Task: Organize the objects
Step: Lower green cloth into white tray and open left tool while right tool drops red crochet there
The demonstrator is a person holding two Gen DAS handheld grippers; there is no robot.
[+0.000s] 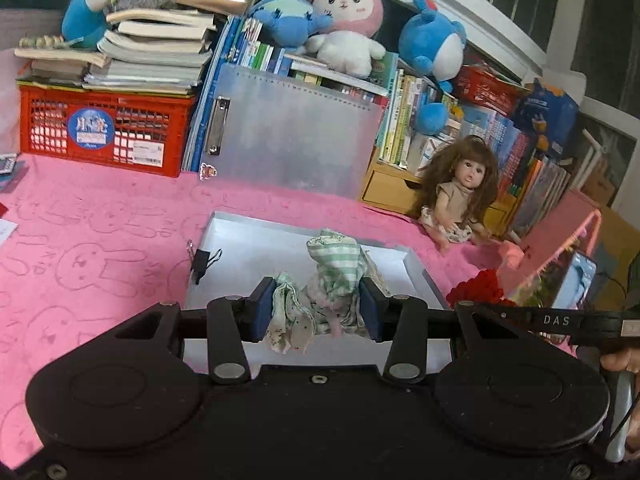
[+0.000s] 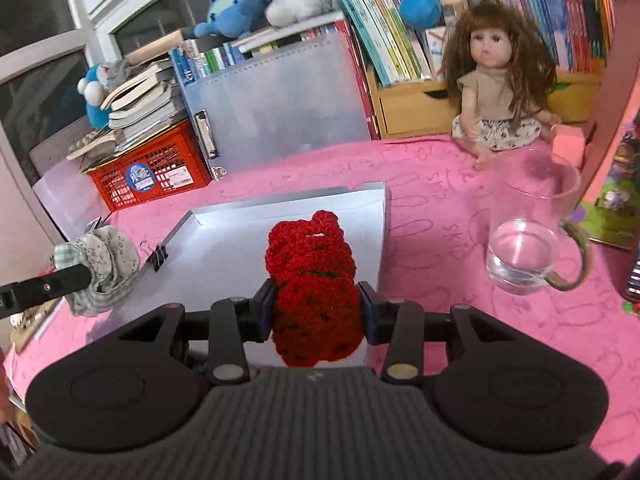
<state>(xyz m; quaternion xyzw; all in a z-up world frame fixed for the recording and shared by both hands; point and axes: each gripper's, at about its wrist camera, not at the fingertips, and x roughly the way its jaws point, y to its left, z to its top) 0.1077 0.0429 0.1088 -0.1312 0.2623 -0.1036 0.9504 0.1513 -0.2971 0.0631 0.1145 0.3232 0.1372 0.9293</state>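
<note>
Item 1: left gripper (image 1: 316, 306), jaws clamped on green floral cloth bundle (image 1: 320, 296), lower centre, above grey tray (image 1: 240, 240).
Item 2: right gripper (image 2: 316, 308), jaws clamped on red crochet piece (image 2: 312, 276), centre frame, over the tray.
Handling, judged: lower each fully into the tray before releasing, apart from the binder clip (image 1: 202, 260).

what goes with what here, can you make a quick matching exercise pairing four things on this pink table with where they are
Things:
1. red crocheted piece
2. green patterned cloth
3. black binder clip
4. doll

Places:
a. clipped on the grey tray's edge
b. sitting by the wooden drawer box
c. gripped in the left claw
d. gripped in the right claw

Pairs: 1-d, 2-c, 3-a, 4-b
</note>
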